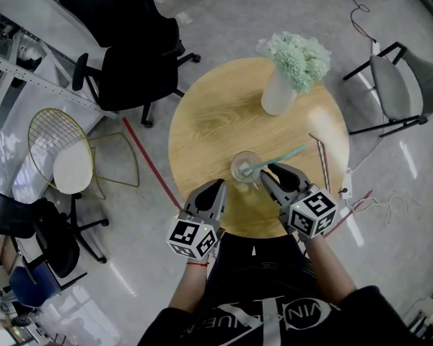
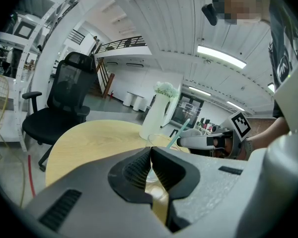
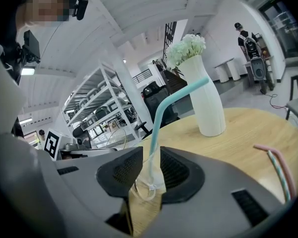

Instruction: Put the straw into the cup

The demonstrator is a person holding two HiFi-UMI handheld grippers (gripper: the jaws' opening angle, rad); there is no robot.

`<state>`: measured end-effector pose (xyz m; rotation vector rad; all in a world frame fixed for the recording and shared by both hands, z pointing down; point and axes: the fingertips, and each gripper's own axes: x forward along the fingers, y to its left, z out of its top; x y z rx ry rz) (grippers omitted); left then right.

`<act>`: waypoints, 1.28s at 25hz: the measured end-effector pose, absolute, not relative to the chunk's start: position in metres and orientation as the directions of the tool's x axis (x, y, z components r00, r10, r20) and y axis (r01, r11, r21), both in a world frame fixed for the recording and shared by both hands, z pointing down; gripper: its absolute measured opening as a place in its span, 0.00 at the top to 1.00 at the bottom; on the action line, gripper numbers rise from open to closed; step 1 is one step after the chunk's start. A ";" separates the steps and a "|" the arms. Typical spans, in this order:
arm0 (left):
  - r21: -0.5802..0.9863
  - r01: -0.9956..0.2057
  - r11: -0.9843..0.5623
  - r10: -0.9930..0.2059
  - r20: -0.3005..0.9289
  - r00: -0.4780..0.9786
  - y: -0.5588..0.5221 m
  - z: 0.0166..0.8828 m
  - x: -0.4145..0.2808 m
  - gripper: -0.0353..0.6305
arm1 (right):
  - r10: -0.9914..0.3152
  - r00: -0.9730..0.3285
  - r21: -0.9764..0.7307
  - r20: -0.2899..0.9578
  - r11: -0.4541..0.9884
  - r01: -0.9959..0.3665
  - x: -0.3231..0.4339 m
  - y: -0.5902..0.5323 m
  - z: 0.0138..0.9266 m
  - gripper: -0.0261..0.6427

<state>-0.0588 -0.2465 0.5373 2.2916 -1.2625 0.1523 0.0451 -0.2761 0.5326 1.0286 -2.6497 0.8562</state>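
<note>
Light, bendy straw [image 1: 281, 157] in thin clear cup [image 1: 244, 169], table's [image 1: 216, 121] near edge: pinch stem gently; R gripper [image 1: 272, 173] jaws slightly apart, L gripper [image 1: 215, 188] closed, empty.

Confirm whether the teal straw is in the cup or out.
In. The teal straw has its lower end inside the clear cup and leans out over the rim; the right gripper view shows the same.

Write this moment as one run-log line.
straw: in cup | right gripper: open, around straw | left gripper: shut, empty
</note>
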 end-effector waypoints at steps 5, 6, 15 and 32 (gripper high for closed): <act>0.381 -0.812 -0.443 -0.752 0.335 0.567 -0.243 0.537 -0.057 0.93 | -0.570 -0.741 -0.457 0.356 0.585 -0.670 0.047 -0.270 0.534 0.83; 0.380 -0.811 -0.445 -0.751 0.335 0.569 -0.242 0.536 -0.057 0.93 | -0.573 -0.738 -0.460 0.357 0.580 -0.673 0.048 -0.269 0.534 0.83; 0.377 -0.800 -0.467 -0.741 0.326 0.587 -0.231 0.533 -0.056 0.93 | -0.602 -0.719 -0.460 0.347 0.559 -0.690 0.052 -0.256 0.529 0.84; 0.341 -0.767 -0.544 -0.729 0.260 0.633 -0.191 0.500 -0.051 0.93 | -0.634 -0.718 -0.397 0.287 0.603 -0.691 0.045 -0.203 0.491 0.96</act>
